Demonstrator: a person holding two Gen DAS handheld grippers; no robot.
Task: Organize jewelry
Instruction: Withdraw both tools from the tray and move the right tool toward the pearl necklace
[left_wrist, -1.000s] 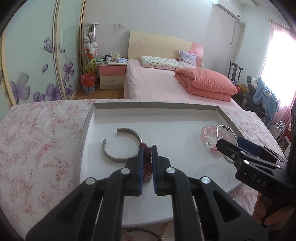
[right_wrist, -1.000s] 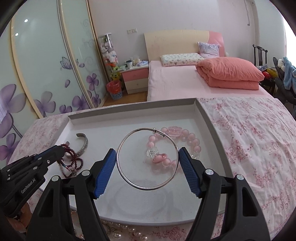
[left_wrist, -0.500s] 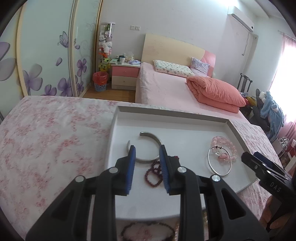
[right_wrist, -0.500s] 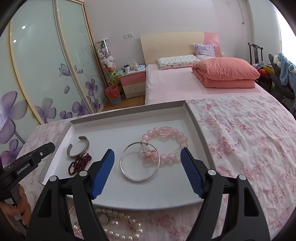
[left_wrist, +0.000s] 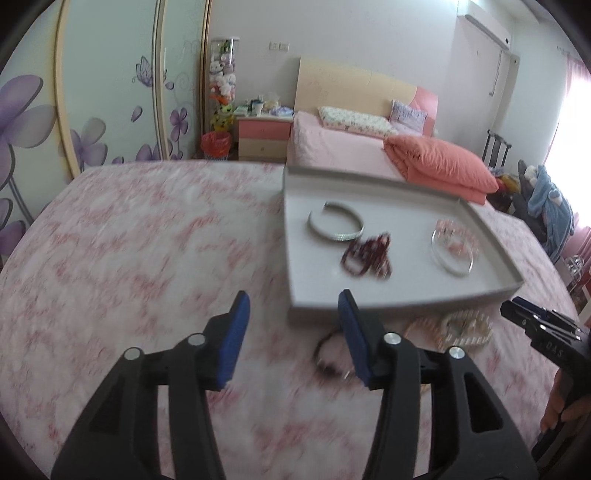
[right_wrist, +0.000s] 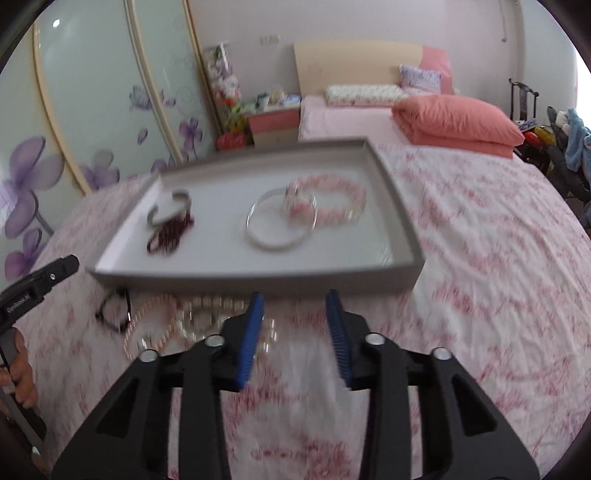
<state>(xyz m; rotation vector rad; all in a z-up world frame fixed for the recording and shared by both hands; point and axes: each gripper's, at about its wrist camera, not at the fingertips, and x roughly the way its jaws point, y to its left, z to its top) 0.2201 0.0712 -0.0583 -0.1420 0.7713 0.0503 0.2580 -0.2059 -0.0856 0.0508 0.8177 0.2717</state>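
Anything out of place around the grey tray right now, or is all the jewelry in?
Not all in. A pale pearl bead strand and a dark beaded bracelet lie on the floral cloth just outside the shallow grey tray's near rim. Inside, the thin silver bangle overlaps the pink bead bracelet. Nothing looks damaged.
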